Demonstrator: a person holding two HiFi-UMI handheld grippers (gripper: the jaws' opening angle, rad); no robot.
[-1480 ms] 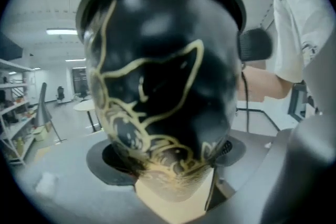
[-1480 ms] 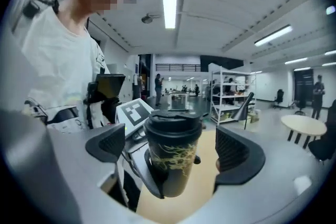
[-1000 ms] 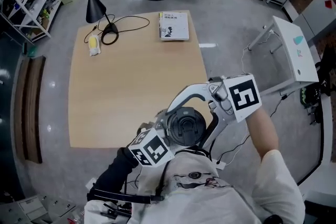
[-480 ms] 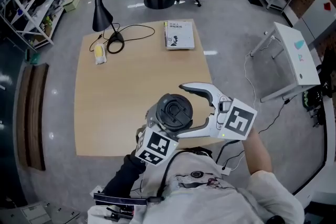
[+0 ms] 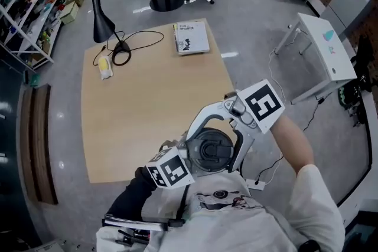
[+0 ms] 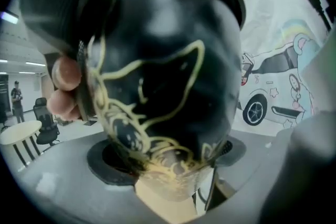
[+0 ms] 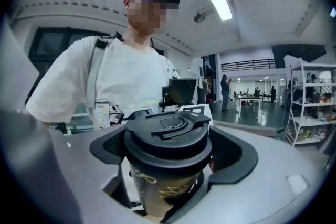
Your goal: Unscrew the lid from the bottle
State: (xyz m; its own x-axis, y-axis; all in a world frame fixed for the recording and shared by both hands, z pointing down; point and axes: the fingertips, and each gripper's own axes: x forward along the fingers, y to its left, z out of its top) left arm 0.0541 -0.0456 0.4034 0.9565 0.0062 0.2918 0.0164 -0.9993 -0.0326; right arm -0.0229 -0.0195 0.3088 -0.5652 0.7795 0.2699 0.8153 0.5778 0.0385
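**A:** Up by the desk's [image 5: 147, 103] near edge, the bottle [image 6: 157, 86] is held upright, its body clamped in the left gripper [image 6: 168, 186].

**B:** And the lid [image 7: 167, 131] on top sits between the right gripper [image 7: 169, 153] jaws, closing onto its rim. It looks ready to twist about that upright axis!

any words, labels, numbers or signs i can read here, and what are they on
No text here can be read.
book: cover print, too small to read.
bottle: gold line drawing, no words.
lid: moulded shapes, no lettering visible.
shirt: cartoon car print, no words visible.
left marker cube and right marker cube: black-and-white square patterns, not text.
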